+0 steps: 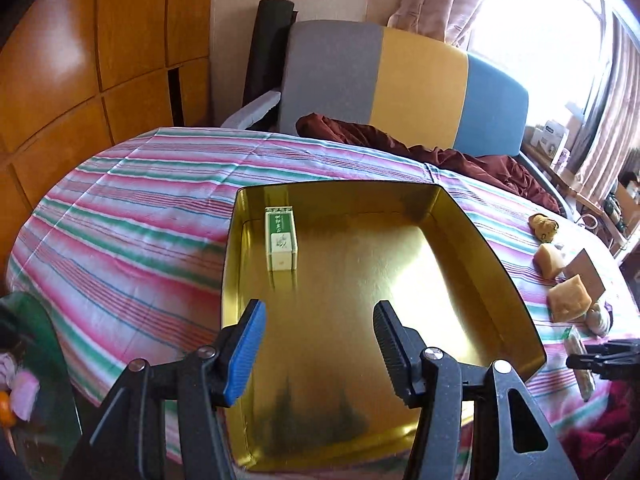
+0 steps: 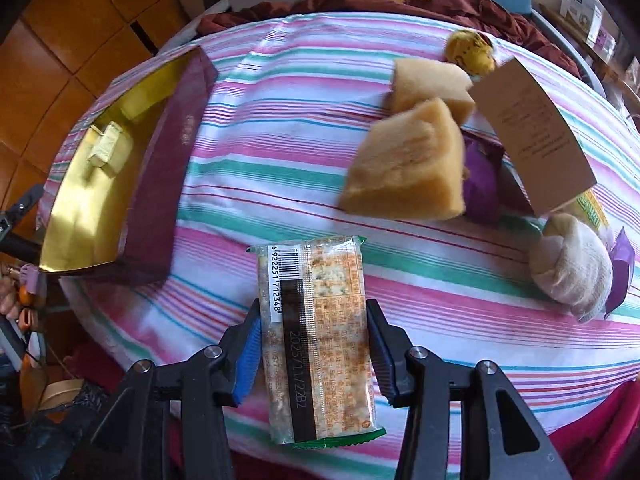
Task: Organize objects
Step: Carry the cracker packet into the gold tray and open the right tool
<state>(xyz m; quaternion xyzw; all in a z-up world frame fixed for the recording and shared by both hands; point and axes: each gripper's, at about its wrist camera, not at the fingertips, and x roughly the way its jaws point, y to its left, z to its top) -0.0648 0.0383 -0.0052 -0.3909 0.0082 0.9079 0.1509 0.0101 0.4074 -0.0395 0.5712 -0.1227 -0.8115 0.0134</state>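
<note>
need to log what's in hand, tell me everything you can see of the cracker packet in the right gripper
The cracker packet is a flat, clear plastic wrapper with green sealed ends, showing pale speckled crackers. Its upper face carries a barcode, a dark strip with a printed date, and orange text. It points lengthwise away from the camera above the striped cloth, pinched on both long edges by the right gripper.

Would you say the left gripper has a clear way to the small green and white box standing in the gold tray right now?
Probably yes. The left gripper is open and empty, hovering over the gold tray, and the green and white box stands ahead, slightly toward the blue-padded finger, with only bare tray floor between. The tray's left wall runs close beside it.
</note>
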